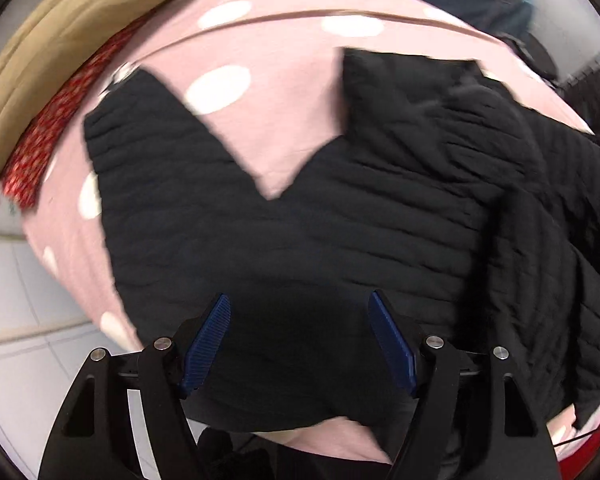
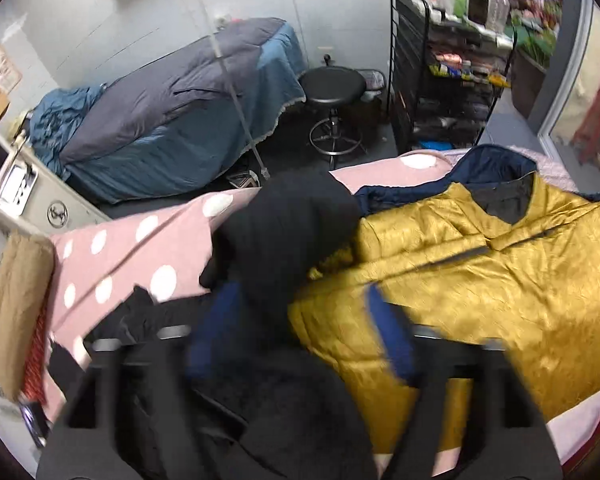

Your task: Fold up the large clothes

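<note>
gold jacket (image 2: pixel 480 280) only beside right claw (image 2: pixel 300 328)

No legible text, brand or number was found in either view. A round emblem on the grey cabinet (image 2: pixel 58 213) and a wall notice (image 2: pixel 2 68) were too blurred to read.

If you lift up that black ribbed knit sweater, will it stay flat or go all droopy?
Probably droopy: the black ribbed knit sweater already bunches into soft folds on the pink polka-dot bedsheet. It looks thick, so likely a bit heavy for cloth. The ribs look grippy rather than slippery, so the open left gripper above it should hold it once its jaws close.
</note>
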The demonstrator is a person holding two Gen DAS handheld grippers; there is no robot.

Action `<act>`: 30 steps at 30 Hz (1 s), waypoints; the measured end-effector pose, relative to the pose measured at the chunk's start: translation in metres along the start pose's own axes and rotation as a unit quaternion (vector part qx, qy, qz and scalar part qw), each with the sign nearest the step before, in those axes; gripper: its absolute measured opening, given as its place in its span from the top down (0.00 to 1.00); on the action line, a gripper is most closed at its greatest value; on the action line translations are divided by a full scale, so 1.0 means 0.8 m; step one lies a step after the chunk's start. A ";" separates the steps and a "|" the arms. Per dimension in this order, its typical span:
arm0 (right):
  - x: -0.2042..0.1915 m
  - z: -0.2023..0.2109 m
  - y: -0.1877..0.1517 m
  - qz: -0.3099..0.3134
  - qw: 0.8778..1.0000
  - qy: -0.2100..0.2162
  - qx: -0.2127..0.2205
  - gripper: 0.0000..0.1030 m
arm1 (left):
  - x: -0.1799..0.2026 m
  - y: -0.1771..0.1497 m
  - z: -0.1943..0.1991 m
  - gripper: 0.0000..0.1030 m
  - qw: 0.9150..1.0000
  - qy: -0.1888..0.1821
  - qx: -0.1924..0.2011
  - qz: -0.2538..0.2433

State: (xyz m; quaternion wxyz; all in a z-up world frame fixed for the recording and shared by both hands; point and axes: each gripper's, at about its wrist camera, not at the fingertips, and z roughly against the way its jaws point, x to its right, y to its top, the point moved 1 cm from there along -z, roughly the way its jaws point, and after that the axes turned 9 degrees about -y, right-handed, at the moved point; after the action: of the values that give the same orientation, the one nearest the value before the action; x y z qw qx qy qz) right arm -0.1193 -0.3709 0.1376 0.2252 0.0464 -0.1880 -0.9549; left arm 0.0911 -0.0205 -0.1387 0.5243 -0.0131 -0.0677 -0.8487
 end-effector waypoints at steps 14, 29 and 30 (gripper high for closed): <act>-0.124 0.045 -0.186 0.315 0.941 0.112 -0.059 0.27 | 0.150 -0.043 0.002 0.25 0.982 -0.093 -0.014 -0.163; -0.238 -0.041 -0.283 0.521 0.853 -0.028 -0.009 0.57 | 0.057 -0.046 0.033 0.25 0.995 -0.034 0.024 -0.089; -0.229 -0.041 -0.278 0.507 0.861 -0.019 -0.021 0.69 | 0.053 -0.052 0.031 0.25 0.995 -0.033 0.022 -0.086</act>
State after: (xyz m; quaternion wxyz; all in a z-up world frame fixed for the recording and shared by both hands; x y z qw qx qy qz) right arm -0.0413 -0.1158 0.0233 0.6757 -0.0786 -0.1694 -0.7131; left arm 0.0337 -0.0369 -0.1141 0.4470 -0.0237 -0.1046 -0.8881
